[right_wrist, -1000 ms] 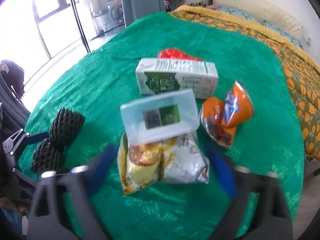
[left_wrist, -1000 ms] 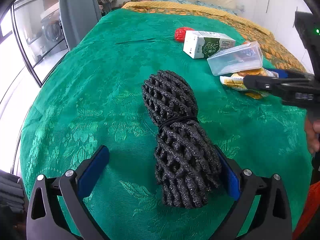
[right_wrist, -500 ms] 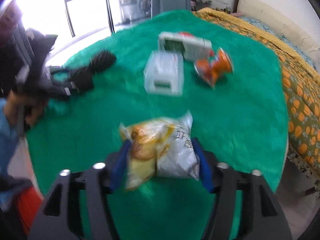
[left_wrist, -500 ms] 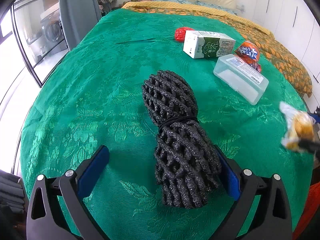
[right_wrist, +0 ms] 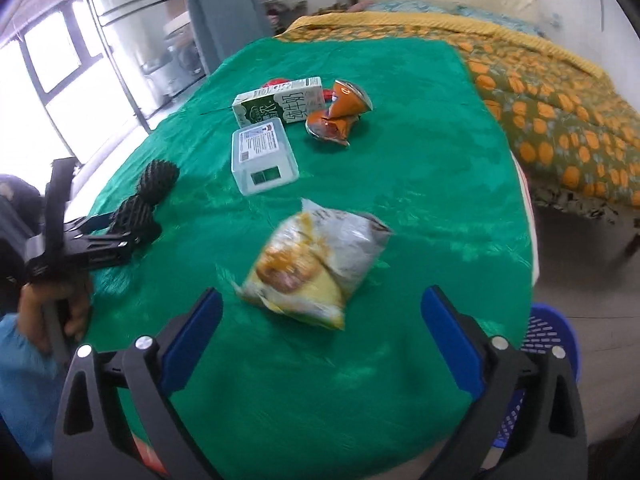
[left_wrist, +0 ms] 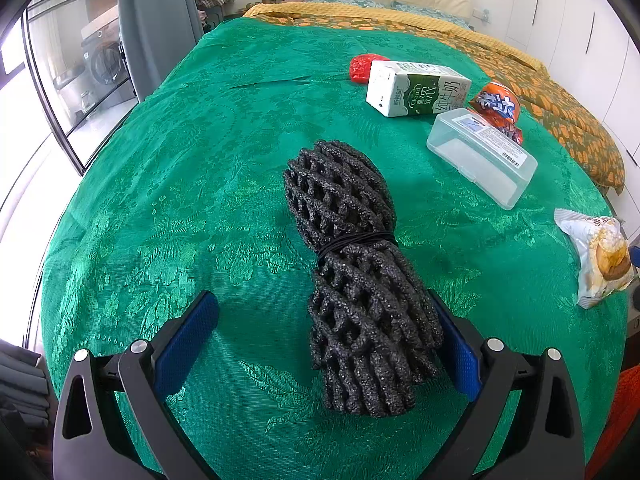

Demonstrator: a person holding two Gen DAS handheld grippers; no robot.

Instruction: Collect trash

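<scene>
A black foam net bundle (left_wrist: 356,280) tied with a band lies on the green cloth; my left gripper (left_wrist: 320,344) is open around its near end, the right pad touching it. My right gripper (right_wrist: 320,328) is open and empty; a yellow-and-silver snack bag (right_wrist: 316,264) is just beyond its tips, over the cloth near the front edge, blurred. The bag also shows at the right edge of the left wrist view (left_wrist: 600,256). Farther off lie a green-white milk carton (right_wrist: 280,104), a clear plastic box (right_wrist: 262,156), a crushed orange can (right_wrist: 340,114) and a red wrapper (left_wrist: 362,68).
The green cloth covers a round table (right_wrist: 440,184). A blue perforated basket (right_wrist: 548,344) stands on the floor below the table's right front edge. A bed with an orange-patterned cover (right_wrist: 560,92) is behind. Glass doors (left_wrist: 60,80) are at the left.
My right gripper, which was shut on the snack bag and carrying it toward the front edge, has opened; the bag is now free ahead of the fingers. The left gripper has not moved.
</scene>
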